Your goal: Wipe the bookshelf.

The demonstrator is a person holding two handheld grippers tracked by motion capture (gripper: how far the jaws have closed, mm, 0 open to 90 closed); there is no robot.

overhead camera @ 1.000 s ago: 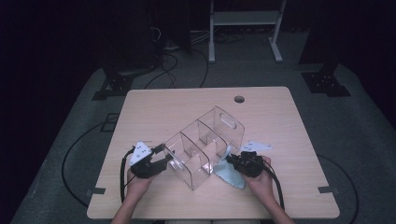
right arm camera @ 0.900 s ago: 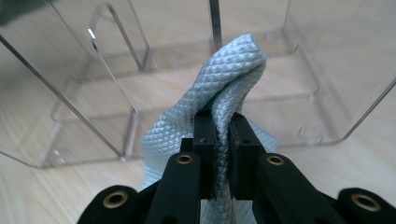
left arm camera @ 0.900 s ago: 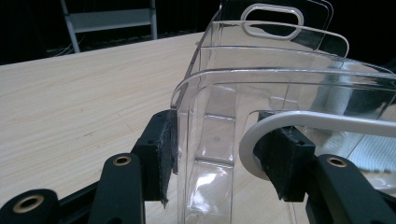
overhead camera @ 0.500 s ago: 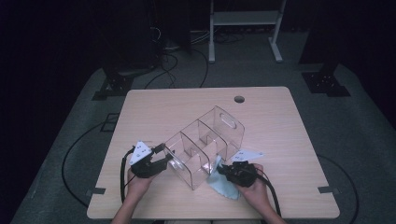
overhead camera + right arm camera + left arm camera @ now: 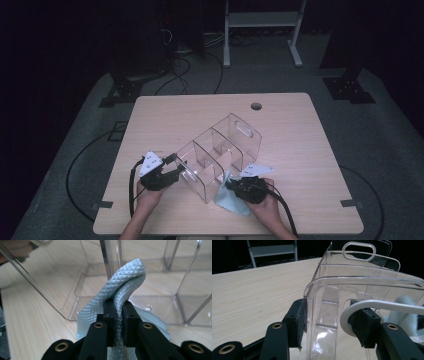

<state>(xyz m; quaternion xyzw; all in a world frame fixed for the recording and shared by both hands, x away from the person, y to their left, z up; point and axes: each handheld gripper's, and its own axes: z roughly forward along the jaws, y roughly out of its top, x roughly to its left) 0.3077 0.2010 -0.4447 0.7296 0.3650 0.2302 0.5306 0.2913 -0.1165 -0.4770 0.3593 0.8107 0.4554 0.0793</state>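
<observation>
The right gripper [image 5: 231,184], pinching the folded light-blue waffle-weave cloth [image 5: 120,287], has slid in against the clear plastic three-compartment organizer [image 5: 220,155] on the wooden table [image 5: 300,145], likely wiping, while the left gripper [image 5: 176,169] clamps its end wall.

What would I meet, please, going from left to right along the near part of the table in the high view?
Left gripper, clamped on the end wall of the clear divided organizer → the organizer → light blue cloth → right gripper, pinching the cloth against the organizer's side.
</observation>
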